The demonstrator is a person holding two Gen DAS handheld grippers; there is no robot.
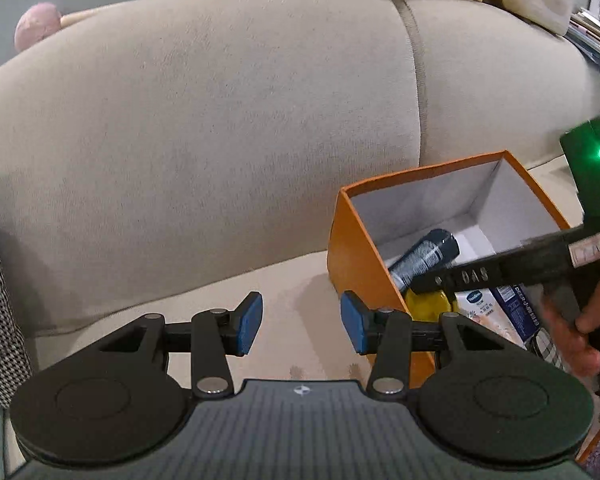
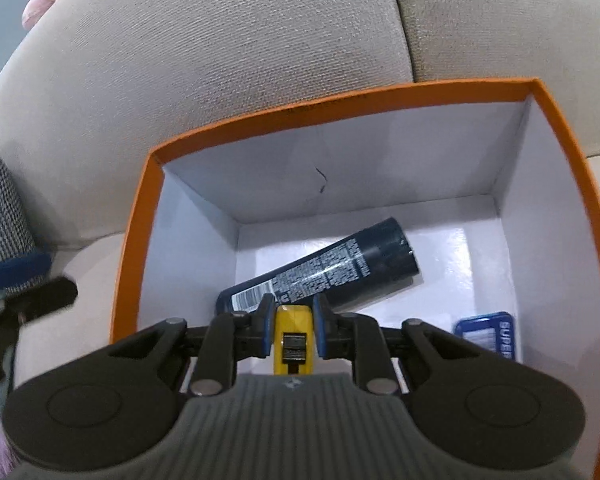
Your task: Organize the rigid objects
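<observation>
Placing step: right tool [image 2: 292,330] clamped on yellow item [image 2: 293,340], inside orange box [image 2: 134,264], dark can [image 2: 324,272] just ahead. Left tool [image 1: 300,322] apart, empty, beside box. Next likely: lower, release clear of can.

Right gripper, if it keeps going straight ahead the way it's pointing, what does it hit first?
Probably the dark blue spray can lying in the orange box, just beyond the yellow tape measure clamped in the right gripper; depth is unclear.
</observation>
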